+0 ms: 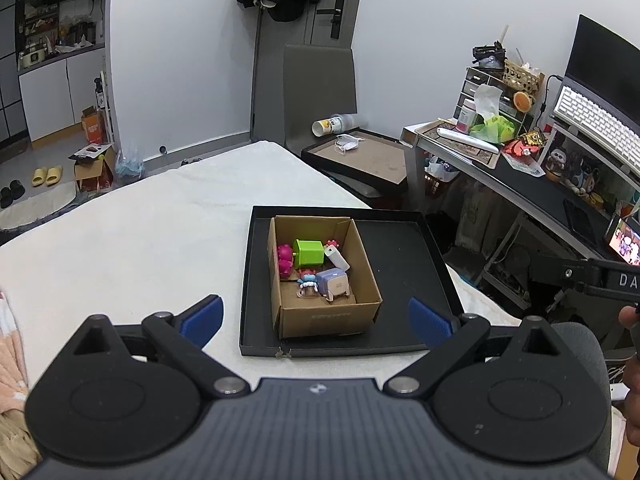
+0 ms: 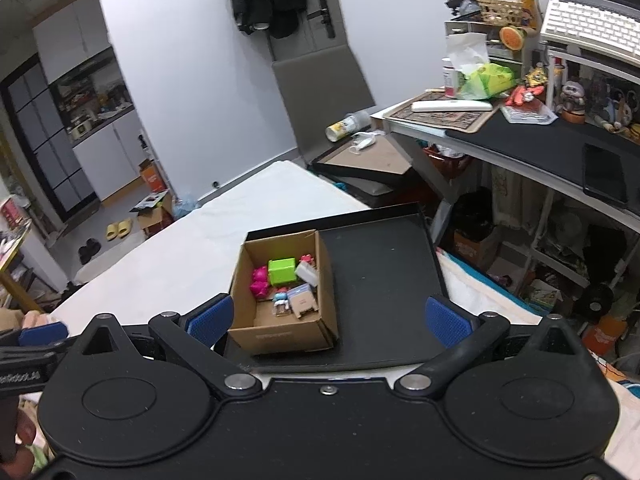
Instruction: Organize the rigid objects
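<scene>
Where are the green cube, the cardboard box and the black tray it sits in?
green cube [image 1: 309, 252]: left wrist view, its front face.
cardboard box [image 1: 326, 318]: left wrist view, near outer wall.
black tray [image 1: 400, 248]: left wrist view, bare floor.

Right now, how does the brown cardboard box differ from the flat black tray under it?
The brown cardboard box has tall walls, while the flat black tray has only a low rim. The cardboard box holds small toys, among them a green cube and a pink figure; the black tray's remaining floor, to the right of the box, is bare. The box covers only the left part of the much wider tray. Both are rectangular and open on top.
</scene>
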The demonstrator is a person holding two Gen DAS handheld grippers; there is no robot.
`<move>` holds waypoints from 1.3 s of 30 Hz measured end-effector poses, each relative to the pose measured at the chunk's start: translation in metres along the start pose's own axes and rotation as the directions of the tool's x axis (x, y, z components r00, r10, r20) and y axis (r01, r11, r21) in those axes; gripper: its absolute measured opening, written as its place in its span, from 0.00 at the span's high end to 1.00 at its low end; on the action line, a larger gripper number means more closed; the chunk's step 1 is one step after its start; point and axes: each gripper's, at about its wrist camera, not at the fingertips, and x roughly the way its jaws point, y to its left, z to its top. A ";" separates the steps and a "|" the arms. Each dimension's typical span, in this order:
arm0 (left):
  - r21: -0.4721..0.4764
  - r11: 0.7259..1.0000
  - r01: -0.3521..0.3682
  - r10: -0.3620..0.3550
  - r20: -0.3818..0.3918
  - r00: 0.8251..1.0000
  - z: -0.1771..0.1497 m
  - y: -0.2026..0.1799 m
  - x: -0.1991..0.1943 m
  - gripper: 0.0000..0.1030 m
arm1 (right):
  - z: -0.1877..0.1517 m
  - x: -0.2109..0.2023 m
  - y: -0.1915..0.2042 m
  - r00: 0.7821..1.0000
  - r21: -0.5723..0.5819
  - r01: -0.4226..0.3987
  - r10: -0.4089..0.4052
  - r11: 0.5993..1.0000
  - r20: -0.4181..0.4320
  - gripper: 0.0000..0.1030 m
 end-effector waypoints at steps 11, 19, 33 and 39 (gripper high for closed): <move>0.017 1.000 -0.005 0.005 0.000 1.000 -0.002 -0.009 -0.003 0.05 | -0.005 -0.005 0.001 1.000 -0.034 -0.006 0.006 0.999 -0.006 0.00; 0.025 1.000 -0.002 0.003 -0.001 1.000 -0.004 -0.012 -0.004 0.05 | -0.006 -0.006 -0.001 1.000 -0.032 -0.008 0.008 0.999 -0.006 0.00; 0.024 1.000 0.001 -0.001 -0.007 1.000 -0.006 -0.014 -0.004 0.05 | -0.007 -0.007 -0.001 1.000 -0.036 0.002 -0.003 0.999 -0.005 0.00; 0.016 1.000 -0.001 0.001 -0.005 1.000 -0.006 -0.013 -0.004 0.05 | -0.008 -0.006 0.001 1.000 -0.046 0.013 -0.013 0.999 -0.006 0.00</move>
